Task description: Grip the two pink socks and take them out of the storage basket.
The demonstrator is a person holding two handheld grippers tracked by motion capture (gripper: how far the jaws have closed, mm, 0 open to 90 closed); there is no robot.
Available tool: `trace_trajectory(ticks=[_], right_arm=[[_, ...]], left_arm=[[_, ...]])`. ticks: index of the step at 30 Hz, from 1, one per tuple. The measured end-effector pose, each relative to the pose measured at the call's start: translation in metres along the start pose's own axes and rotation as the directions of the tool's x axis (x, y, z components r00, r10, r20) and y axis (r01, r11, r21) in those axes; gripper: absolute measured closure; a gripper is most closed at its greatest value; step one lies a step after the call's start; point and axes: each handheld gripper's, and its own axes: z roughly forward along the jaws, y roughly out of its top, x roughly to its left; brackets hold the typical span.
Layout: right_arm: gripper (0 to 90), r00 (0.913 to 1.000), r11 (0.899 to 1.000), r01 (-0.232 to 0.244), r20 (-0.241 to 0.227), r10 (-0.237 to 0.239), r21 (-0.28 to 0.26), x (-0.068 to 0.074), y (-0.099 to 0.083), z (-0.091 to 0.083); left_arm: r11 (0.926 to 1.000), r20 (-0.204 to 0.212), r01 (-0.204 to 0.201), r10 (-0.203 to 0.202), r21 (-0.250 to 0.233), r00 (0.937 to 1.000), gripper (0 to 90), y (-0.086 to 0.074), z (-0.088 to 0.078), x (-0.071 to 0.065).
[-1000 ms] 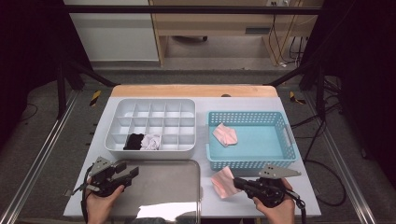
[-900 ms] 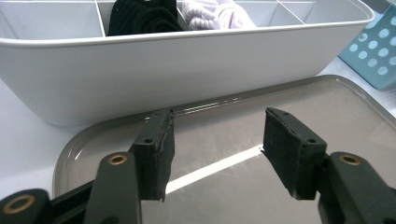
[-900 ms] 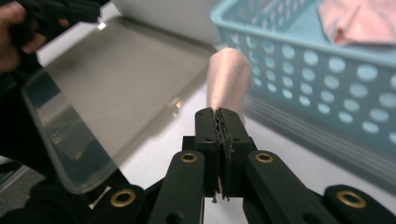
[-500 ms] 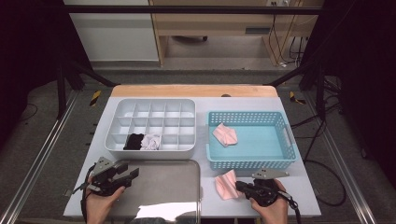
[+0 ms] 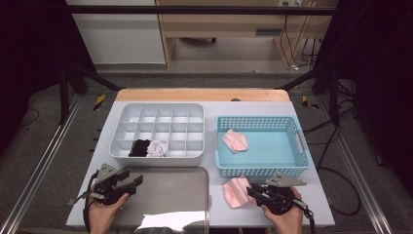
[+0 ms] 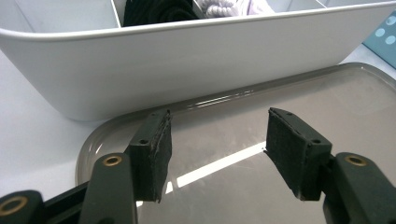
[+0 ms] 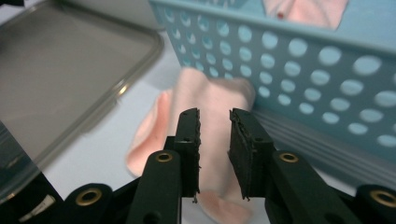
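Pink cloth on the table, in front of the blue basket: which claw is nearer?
Right. The right claw sits at the pink cloth, jaws slightly apart; the left claw hovers over the metal tray.

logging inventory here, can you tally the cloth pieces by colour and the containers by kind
pink cloth: 2 (one in the blue basket, one on the table)
black cloth: 1
white cloth: 1
divided white bin: 1
blue basket: 1
metal tray: 1
total: 7

A pale pink cloth (image 5: 236, 191) lies by a light blue perforated basket (image 5: 263, 170) and grey tray (image 5: 170, 195).
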Motion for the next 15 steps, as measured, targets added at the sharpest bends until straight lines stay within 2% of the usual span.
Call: trace_trajectory(ticks=[2,6,15], right_arm=[[71.1,1.0,1.0,0.002,0.006,-0.002,-0.03,0.001,0.005,-0.006],[67.5,0.9999,0.998,0.008,0.016,-0.007,-0.063,0.001,0.015,-0.011],[61.6,0.9986,0.993,0.014,0.053,-0.008,-0.116,-0.004,0.049,-0.012]], left_arm=[[0.9999,0.007,0.002,-0.002,-0.014,1.0,39.4,0.0,0.0,-0.001],[0.9999,0.004,0.009,-0.009,-0.004,0.9999,38.7,0.0,0.0,0.0],[0.9998,0.002,0.02,-0.02,0.006,0.9998,37.0,0.001,0.0,0.001]])
